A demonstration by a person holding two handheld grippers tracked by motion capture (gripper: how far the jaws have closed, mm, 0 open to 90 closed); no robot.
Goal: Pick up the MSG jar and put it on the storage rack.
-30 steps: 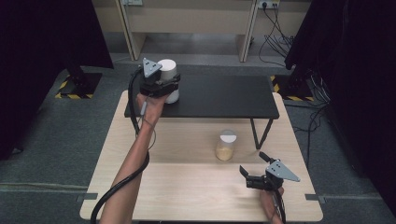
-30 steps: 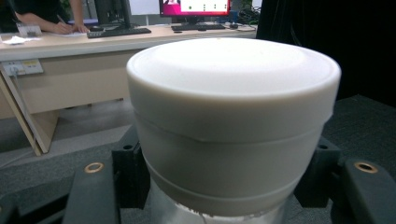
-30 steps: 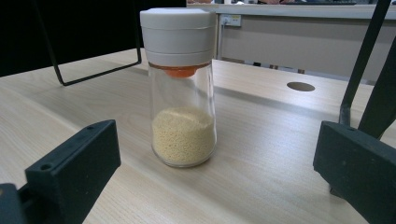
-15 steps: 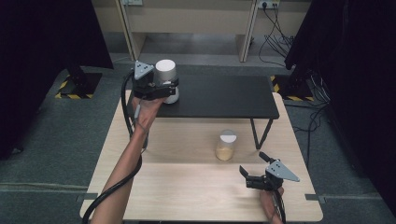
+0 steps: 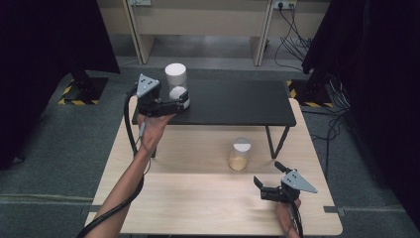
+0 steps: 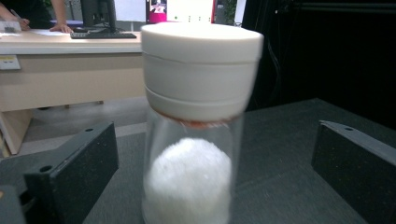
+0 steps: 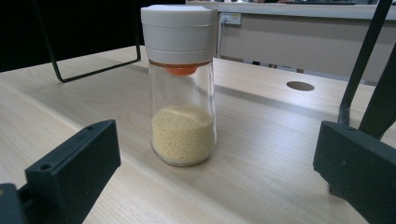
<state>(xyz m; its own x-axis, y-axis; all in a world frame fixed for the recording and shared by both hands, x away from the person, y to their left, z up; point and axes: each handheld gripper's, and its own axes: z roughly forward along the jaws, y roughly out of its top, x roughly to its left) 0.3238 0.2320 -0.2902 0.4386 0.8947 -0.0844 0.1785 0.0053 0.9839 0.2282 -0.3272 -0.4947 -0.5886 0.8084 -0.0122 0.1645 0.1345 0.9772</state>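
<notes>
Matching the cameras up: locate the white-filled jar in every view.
High view: white-filled jar stands at the left end of the black shelf, upper left of centre.
Left gripper view: the jar, dead centre, close up.
Shared landmark: the black shelf under it.

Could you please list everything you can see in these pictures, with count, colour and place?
Jar of white powder: one, clear glass with white cap, standing on the black shelf between the open jaws of the left claw, untouched by them.
Jar of yellow grains: one, clear glass with white cap, upright on the wooden table, ahead of the right claw.
Black shelf: one, black top on thin metal legs, at the far part of the table.
Wooden table: one, light wood.
Desks: beige, beyond the table.
Left claw: black, jaws open around the powder jar.
Right claw: black, open, low over the table's near edge.
</notes>
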